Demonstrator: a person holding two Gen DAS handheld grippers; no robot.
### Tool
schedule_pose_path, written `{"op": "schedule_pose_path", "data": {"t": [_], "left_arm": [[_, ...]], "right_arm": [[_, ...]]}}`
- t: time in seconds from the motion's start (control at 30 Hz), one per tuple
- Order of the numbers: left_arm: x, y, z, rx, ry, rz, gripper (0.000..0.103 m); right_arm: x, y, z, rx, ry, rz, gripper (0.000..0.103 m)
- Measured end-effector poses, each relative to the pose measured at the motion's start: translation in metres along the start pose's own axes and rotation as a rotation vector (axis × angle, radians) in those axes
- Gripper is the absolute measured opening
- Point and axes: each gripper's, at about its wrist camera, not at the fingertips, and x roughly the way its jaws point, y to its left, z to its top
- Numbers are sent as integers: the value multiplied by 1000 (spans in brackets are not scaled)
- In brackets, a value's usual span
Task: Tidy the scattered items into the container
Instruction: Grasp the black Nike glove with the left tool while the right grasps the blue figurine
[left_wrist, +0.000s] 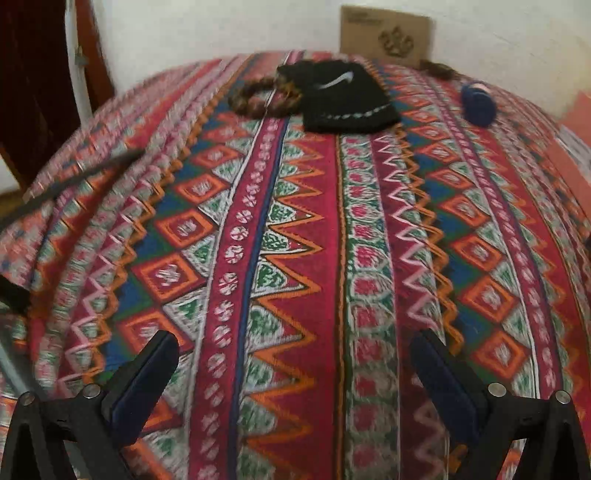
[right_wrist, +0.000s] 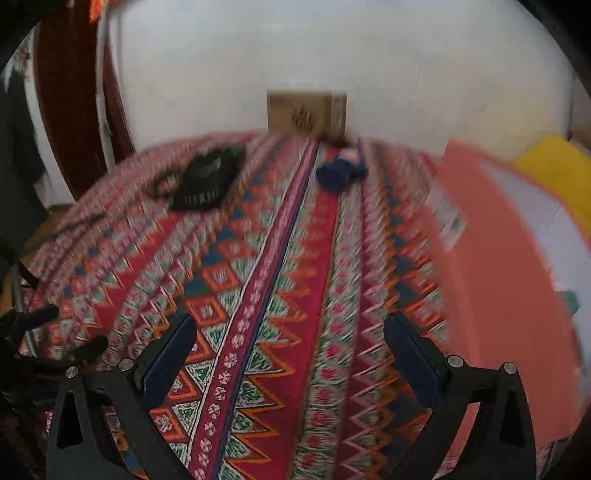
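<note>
Nearest the cameras, the left claw (left_wrist: 295, 373) and the right claw (right_wrist: 290, 354) both hung released and empty over the patterned cloth (left_wrist: 295, 258) covering the surface. Farther off lay a black pouch (left_wrist: 347, 98) touching a braided brown band (left_wrist: 258, 98), with a blue rolled item (left_wrist: 478, 105) apart to its right. An orange container (right_wrist: 491, 266) stood along the right edge, and a cardboard box (right_wrist: 306, 112) stood against the far wall.

Bare patterned tablecloth (left_wrist: 295, 258) stretches wide in front of the black sock (left_wrist: 347, 98), open to approach. Touching the sock's left edge lies a braided brown ring (left_wrist: 258, 99); right of it, apart, a blue bundle (left_wrist: 478, 103). Behind it stands a cardboard box (left_wrist: 386, 35) (against the wall).
</note>
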Motion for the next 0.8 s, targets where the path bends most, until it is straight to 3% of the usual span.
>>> {"op": "schedule_pose_path", "data": {"t": [0.1, 0.3, 0.67, 0.8], "left_arm": [[24, -4, 11, -15, 41, -12, 103], [70, -26, 67, -22, 21, 17, 103], [153, -62, 192, -58, 9, 67, 103], [176, -75, 226, -58, -47, 82, 103]], "right_arm": [[30, -6, -4, 55, 58, -11, 102], [87, -34, 12, 159, 132, -48, 103], [182, -68, 130, 230, 60, -119, 103], [214, -84, 170, 303, 19, -150, 103]]}}
